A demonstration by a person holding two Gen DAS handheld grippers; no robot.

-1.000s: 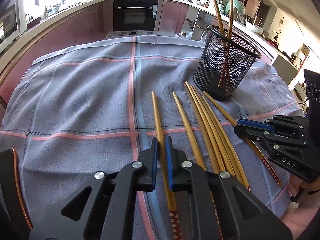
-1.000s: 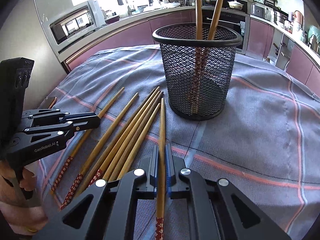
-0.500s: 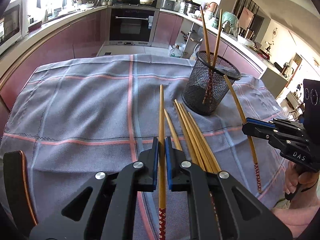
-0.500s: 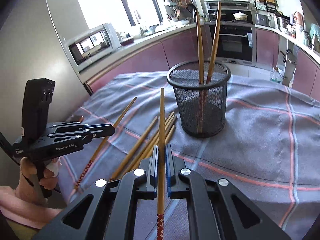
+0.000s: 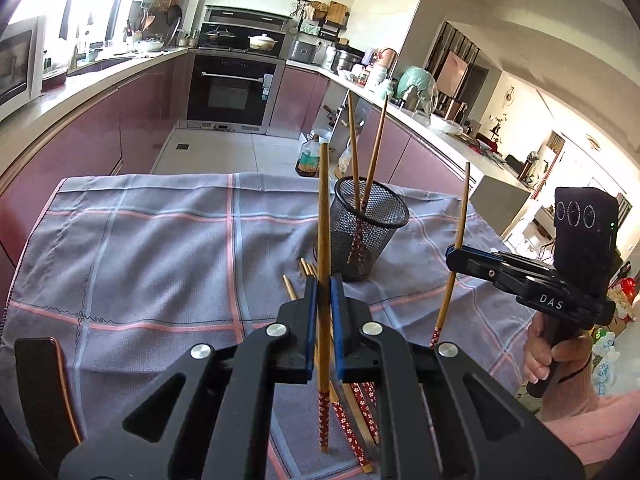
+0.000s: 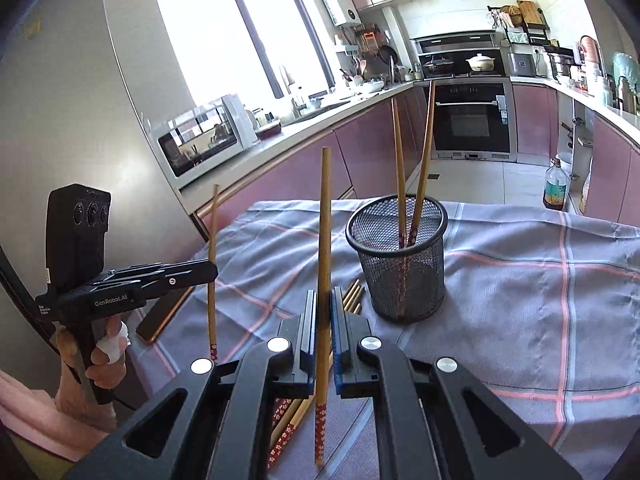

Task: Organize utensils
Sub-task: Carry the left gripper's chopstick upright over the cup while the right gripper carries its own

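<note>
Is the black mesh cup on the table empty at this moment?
No, the mesh cup holds two chopsticks standing in it, patterned ends down.

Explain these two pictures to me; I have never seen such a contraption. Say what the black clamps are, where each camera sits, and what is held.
No robot here: a person holds a hand tool in each hand, each with two fingers and a camera looking along them. One picture is from the left gripper, the other from the right gripper. Each is shut on one chopstick: the left chopstick, the right chopstick, both lifted. On the checked cloth stand a mesh holder with two chopsticks and a loose pile of chopsticks.
</note>
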